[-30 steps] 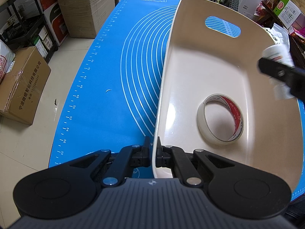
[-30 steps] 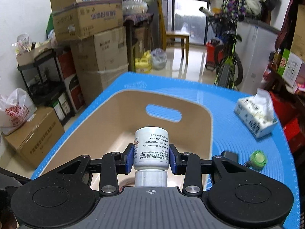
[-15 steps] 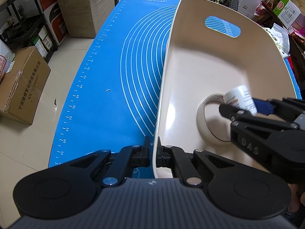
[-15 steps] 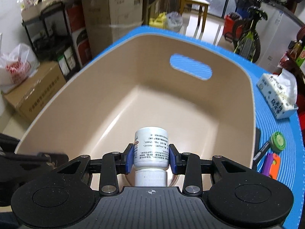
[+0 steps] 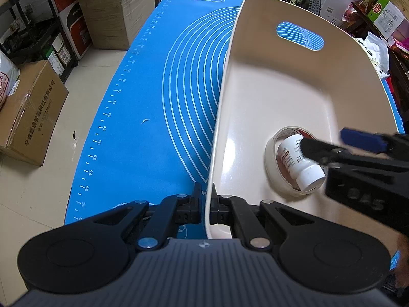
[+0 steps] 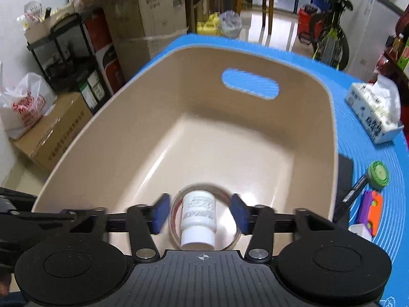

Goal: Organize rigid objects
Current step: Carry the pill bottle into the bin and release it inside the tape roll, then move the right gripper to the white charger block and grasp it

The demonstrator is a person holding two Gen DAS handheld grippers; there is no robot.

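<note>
A beige plastic bin stands on the blue mat. My left gripper is shut on the bin's near rim. A roll of tape lies on the bin floor. A white pill bottle lies inside the roll, cap toward me; it also shows in the right wrist view. My right gripper is open and empty, its blue pads apart on either side of the bottle, just above it inside the bin.
On the mat right of the bin lie a tissue pack, a green-headed tool, a purple and orange object and a dark flat item. Cardboard boxes and shelves stand on the floor to the left.
My right gripper lowered into the bin, opened and let go of the white bottle, which now lies inside the tape roll. The left gripper kept its hold on the rim.
</note>
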